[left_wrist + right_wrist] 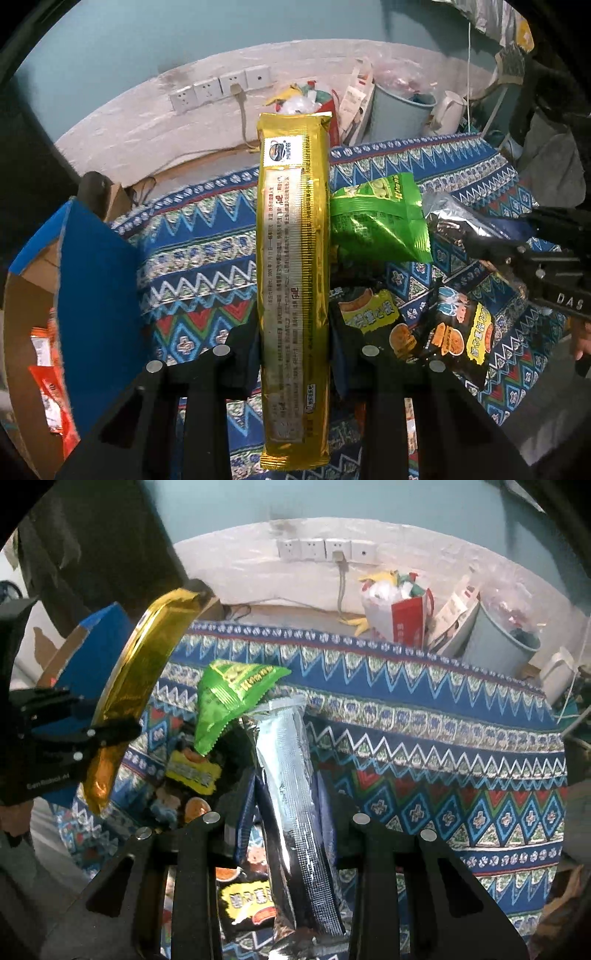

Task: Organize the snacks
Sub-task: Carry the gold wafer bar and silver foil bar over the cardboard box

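1. Left wrist view: the left gripper [293, 354] is clenched on a long gold snack packet [293, 258], its two pads pressed against the packet's long sides near the lower third. The packet stands lengthwise away from the camera, above the patterned cloth [199, 266] that covers the table.
2. Same view: a blue-sided cardboard box [96, 295] stands open at the cloth's left edge, with orange-red packets [51, 391] inside it. A green packet [380, 218] lies just right of the gold one, resting on the cloth; nearer, black-and-yellow packets [454, 332] lie bunched together toward the right edge.
3. Same view: the right gripper [480, 243] comes in from the right, its fingers closed on a silver packet [450, 210] beside the green one.
4. Right wrist view: the right gripper [286, 812] is clamped on the silver packet [291, 794], which runs lengthwise between the fingers. The green packet [232, 694] touches the silver packet's far end.
5. Same view: the left gripper [110, 734] at the left holds the gold snack packet [136, 679] above the cloth's left edge, just beside the blue-sided box [92, 653]. Black-and-yellow packets [192, 771] lie on the patterned cloth [443, 746] below the green one.
6. Same view: beyond the cloth's far edge stand a red bag [402, 620] and a grey bin [498, 638], under wall sockets [325, 550].
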